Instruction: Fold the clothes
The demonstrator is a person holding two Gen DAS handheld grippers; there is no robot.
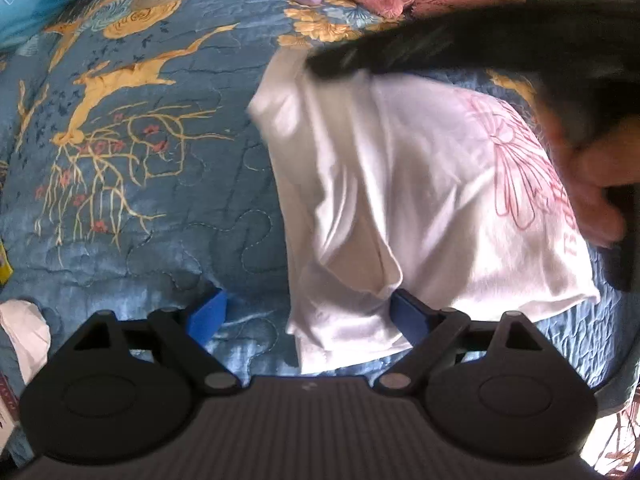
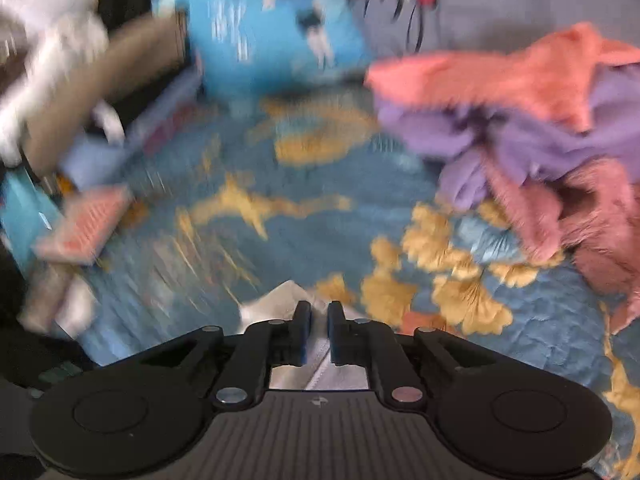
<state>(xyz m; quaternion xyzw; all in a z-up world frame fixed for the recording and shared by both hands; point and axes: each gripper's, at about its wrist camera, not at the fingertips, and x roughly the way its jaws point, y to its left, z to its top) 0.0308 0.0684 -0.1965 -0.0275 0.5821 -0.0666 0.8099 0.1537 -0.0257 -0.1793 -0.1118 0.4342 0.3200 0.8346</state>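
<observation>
Left wrist view: the left gripper (image 1: 308, 316) is spread wide and grips nothing, its blue pads (image 1: 208, 314) astride the near edge of the white T-shirt (image 1: 400, 200), which lies partly folded on the blue floral quilt (image 1: 140, 200) with its pink flower print (image 1: 516, 160) uppermost. Right wrist view, heavily motion-blurred: the right gripper (image 2: 319, 326) is nearly closed on a fold of white fabric (image 2: 280, 300) above the quilt, with a pile of pink and purple clothes (image 2: 540, 140) at right and a blue cushion (image 2: 272, 28) beyond.
</observation>
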